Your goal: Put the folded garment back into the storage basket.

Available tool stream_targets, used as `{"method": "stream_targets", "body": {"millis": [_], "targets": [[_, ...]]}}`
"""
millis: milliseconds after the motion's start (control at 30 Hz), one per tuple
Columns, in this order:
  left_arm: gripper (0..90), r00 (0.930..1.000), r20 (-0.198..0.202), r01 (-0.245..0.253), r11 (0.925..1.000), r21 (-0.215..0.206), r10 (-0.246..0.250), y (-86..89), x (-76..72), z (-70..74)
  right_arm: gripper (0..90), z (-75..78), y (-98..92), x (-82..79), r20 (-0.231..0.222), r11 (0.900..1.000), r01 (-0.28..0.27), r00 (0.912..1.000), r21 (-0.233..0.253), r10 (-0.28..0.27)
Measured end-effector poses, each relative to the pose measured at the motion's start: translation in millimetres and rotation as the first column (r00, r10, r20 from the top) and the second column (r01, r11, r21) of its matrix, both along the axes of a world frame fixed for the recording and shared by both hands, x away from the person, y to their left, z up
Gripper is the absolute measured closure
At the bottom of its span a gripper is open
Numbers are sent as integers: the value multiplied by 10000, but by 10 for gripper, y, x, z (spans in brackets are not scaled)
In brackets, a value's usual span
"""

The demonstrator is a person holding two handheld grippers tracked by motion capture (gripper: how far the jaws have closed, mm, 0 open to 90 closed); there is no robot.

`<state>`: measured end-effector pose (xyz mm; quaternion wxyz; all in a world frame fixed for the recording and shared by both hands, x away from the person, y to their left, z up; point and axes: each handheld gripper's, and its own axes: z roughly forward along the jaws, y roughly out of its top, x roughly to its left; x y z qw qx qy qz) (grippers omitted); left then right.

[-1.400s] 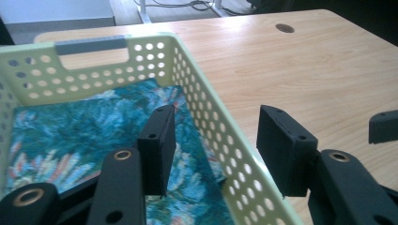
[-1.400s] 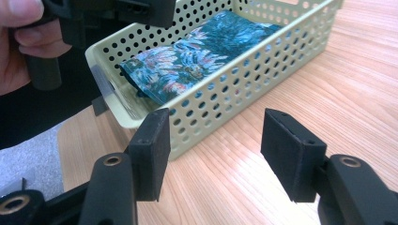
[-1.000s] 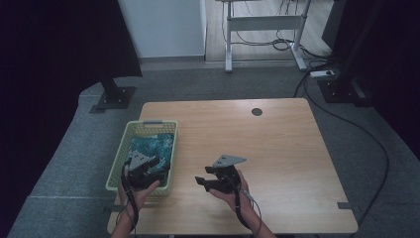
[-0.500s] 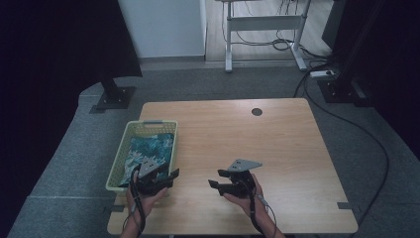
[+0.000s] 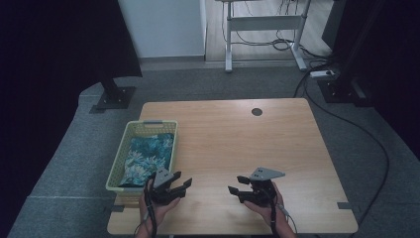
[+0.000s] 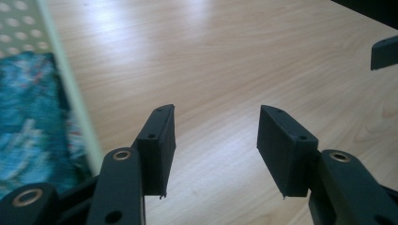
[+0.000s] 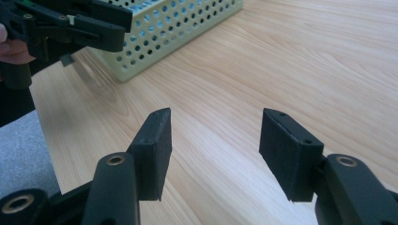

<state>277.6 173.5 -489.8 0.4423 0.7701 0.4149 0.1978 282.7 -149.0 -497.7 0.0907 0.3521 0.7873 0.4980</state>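
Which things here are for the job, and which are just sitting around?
For the job: basket, blue flowery cloth in it, left gripper, right gripper, both open and holding nothing.
Just around: white desk frame, power strip, floor cables.

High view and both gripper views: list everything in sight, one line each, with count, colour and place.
table: one, light wood, centre of the high view.
round hole: one, dark, far middle of the table.
basket: one, pale green, perforated, on the table's left edge.
cloth: one, teal with a pale floral print, lying in the basket.
desk frame: one, white, on the floor beyond the table.
power strip: one, white, on the floor at far right, with dark cables.
left gripper: one, black, open, near the basket's front corner.
right gripper: one, black, open, over the table's near edge.
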Motion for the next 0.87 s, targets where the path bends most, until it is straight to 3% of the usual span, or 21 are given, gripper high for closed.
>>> {"method": "stream_targets", "body": {"millis": [467,867], "targets": [[472,9981,-112,610,9981,-63,-610,-271,-158,-234,438,-203,-507,-261,-33,9972,705,9975,-233,-706],[457,9977,-296,617,9981,11,-616,-285,-180,-345,423,-315,-643,-311,-101,9943,1025,9946,-283,-1028]]}}
